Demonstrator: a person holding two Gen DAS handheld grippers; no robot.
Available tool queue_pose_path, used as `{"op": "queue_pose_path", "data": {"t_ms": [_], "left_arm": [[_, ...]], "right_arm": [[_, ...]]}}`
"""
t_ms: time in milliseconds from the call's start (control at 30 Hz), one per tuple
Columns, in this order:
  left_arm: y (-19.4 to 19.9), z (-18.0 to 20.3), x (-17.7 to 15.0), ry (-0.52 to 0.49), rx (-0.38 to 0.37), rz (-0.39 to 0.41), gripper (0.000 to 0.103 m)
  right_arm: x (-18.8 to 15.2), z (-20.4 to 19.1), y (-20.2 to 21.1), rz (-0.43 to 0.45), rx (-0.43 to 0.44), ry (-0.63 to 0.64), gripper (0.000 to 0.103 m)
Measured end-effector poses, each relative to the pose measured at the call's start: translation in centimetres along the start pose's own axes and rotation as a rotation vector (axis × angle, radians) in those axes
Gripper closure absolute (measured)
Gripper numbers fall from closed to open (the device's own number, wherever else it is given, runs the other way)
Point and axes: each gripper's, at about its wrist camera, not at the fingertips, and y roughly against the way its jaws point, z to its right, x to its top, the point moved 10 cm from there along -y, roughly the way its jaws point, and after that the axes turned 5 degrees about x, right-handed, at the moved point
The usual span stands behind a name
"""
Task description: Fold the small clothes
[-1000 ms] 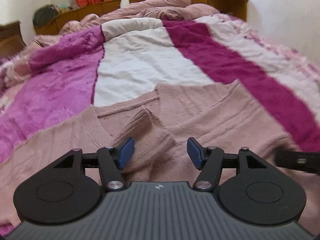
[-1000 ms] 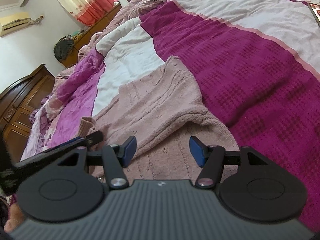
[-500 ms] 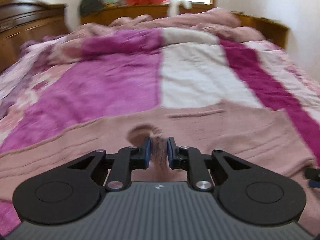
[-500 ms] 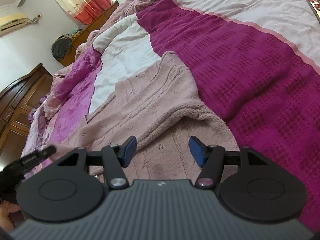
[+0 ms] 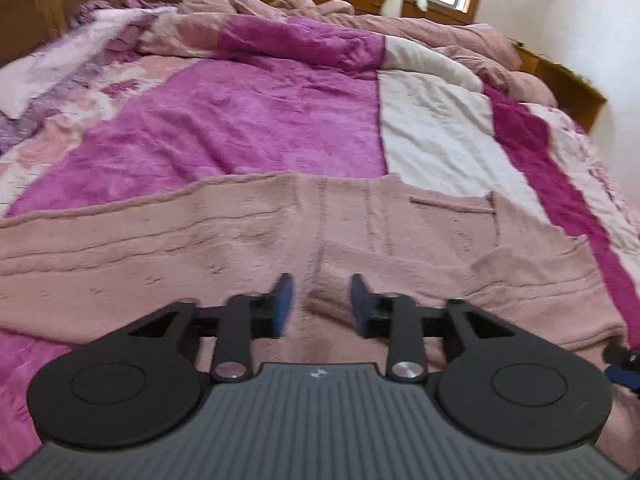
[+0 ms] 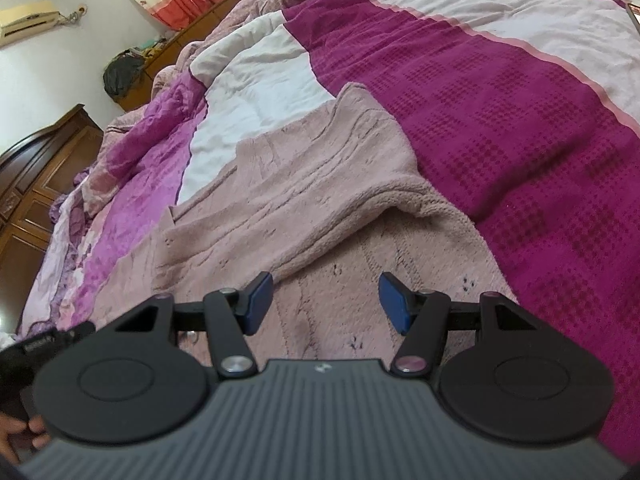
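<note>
Pink knit sweater (image 5: 248,248) lies flat on the bed's blanket (image 5: 240,120), long axis left-to-right, directly under the left gripper (image 5: 320,306), whose just-reopened jaws hold nothing, while the right gripper (image 6: 326,304) gapes empty.

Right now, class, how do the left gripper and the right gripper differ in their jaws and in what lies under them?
The left gripper has narrower jaws, just opening; the right gripper stands wider. The left hovers over a flat stretch of the pink sweater; the right over its folded-over edge. Both are open, holding nothing.
</note>
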Motion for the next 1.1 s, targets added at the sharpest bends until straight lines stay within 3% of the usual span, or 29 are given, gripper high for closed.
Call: {"op": "queue_pose_path", "data": {"t_ms": [67, 233, 333, 367, 433, 500, 600, 667, 833, 933, 1100], "left_arm": [[-0.9, 0.5, 0.4, -0.014, -0.001, 0.001, 0.045], [-4.6, 1.2, 0.2, -0.045, 0.044, -0.071, 0.044], [-5.8, 2.3, -0.1, -0.032, -0.024, -0.091, 0.047], [-6.0, 2.7, -0.2, -0.036, -0.042, -0.095, 0.051], [-6.1, 3.4, -0.3, -0.073, -0.023, -0.071, 0.084], [-5.6, 3.5, 0.0, -0.064, -0.006, -0.038, 0.087], [-3.5, 2.8, 1.2, -0.051, 0.052, 0.073, 0.087], [-2.8, 2.1, 1.5, -0.050, 0.096, 0.097, 0.087], [-4.9, 0.9, -1.1, -0.065, 0.108, -0.029, 0.085], [-4.9, 0.5, -1.4, -0.071, 0.123, -0.014, 0.074], [-3.8, -0.2, -1.1, -0.053, 0.109, -0.012, 0.068]], "right_arm": [[0.0, -0.1, 0.1, 0.002, -0.006, 0.003, 0.041], [0.0, 0.2, 0.1, 0.006, -0.022, 0.004, 0.041], [0.1, 0.4, -0.1, 0.008, -0.029, 0.000, 0.041], [0.2, 0.5, -0.1, 0.011, -0.028, -0.003, 0.041], [0.7, 0.7, -0.2, 0.028, -0.017, -0.015, 0.041], [1.3, 0.9, -0.3, 0.050, -0.009, -0.029, 0.041], [2.5, 1.6, -0.4, 0.083, -0.014, -0.047, 0.041], [3.0, 2.1, -0.4, 0.097, -0.029, -0.056, 0.041], [2.8, 3.0, -0.7, 0.096, -0.047, -0.068, 0.044], [2.3, 3.1, -0.5, 0.087, -0.059, -0.042, 0.044], [2.1, 2.9, 0.4, 0.051, -0.064, -0.034, 0.042]]}}
